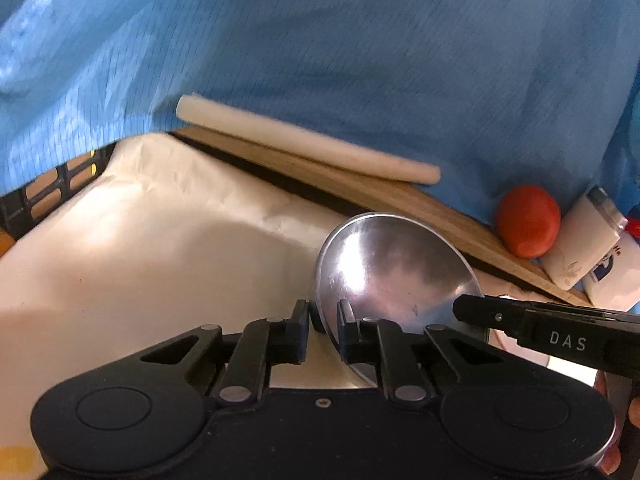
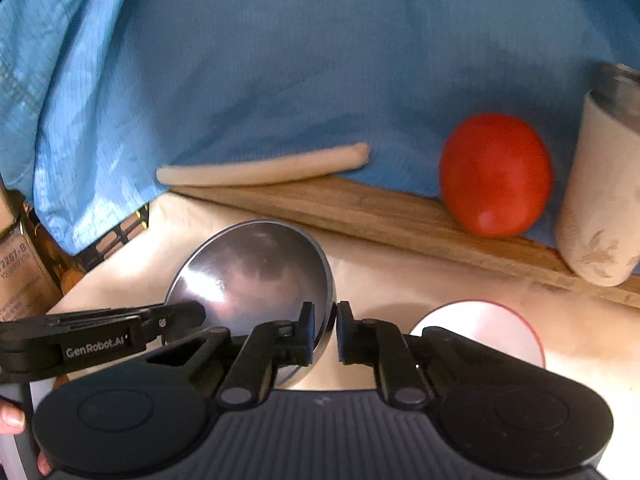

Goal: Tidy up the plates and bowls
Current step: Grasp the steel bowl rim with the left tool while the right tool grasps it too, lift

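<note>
A shiny metal bowl (image 1: 400,268) sits tilted on the cream-covered table (image 1: 140,240), its hollow facing the left wrist camera. My left gripper (image 1: 323,312) is shut on the bowl's left rim, one finger on each side of the thin wall. My right gripper (image 2: 323,314) is shut on the right rim of the same bowl (image 2: 256,272). Each view shows the other gripper side-on, clamped at the opposite edge: the right one's fingers (image 1: 472,310), the left one's fingers (image 2: 188,312). A white bowl with a red rim (image 2: 480,328) sits just right of the right gripper.
A wooden board (image 2: 360,208) runs along the back with a red tomato (image 2: 496,176), a white roll (image 2: 260,168) and a white cup (image 2: 600,200) on it. Blue cloth (image 1: 360,60) hangs behind. A black crate (image 1: 48,192) and a cardboard box (image 2: 20,272) stand at the left.
</note>
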{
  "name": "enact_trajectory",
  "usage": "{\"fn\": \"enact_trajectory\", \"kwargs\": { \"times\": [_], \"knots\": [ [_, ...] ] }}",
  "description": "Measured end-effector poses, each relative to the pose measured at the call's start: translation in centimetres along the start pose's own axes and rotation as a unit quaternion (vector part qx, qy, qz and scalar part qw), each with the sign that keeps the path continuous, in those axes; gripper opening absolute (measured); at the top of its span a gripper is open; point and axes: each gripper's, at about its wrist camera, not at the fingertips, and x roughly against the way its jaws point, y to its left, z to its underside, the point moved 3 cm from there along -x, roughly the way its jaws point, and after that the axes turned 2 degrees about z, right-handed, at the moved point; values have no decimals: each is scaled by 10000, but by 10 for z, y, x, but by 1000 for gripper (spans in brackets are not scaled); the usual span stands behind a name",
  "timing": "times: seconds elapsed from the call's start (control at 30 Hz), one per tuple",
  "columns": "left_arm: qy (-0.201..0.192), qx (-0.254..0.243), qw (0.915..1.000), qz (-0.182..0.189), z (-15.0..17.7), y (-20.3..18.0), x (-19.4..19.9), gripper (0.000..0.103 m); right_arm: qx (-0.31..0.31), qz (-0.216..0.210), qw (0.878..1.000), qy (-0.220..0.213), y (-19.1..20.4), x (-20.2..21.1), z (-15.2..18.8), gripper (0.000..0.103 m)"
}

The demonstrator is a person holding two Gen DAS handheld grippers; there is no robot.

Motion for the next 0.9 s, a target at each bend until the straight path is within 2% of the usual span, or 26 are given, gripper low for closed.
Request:
{"fn": "enact_trajectory", "kwargs": {
  "times": [0.27,0.5,0.67,0.9],
  "knots": [
    [-293,-257,9991,186,-4,-37,37,15,-101,21,9995,-297,-13,48,1,10],
    [-191,-558,9963,620,13,-88,68,16,-348,177,9985,-371,-43,108,22,10],
    [49,-856,9918,949,42,-132,85,16,-487,522,9970,-289,-65,152,50,10],
    [719,-1140,9813,1377,91,-172,93,18,-608,973,9934,43,-91,200,98,10]
  ]
}}
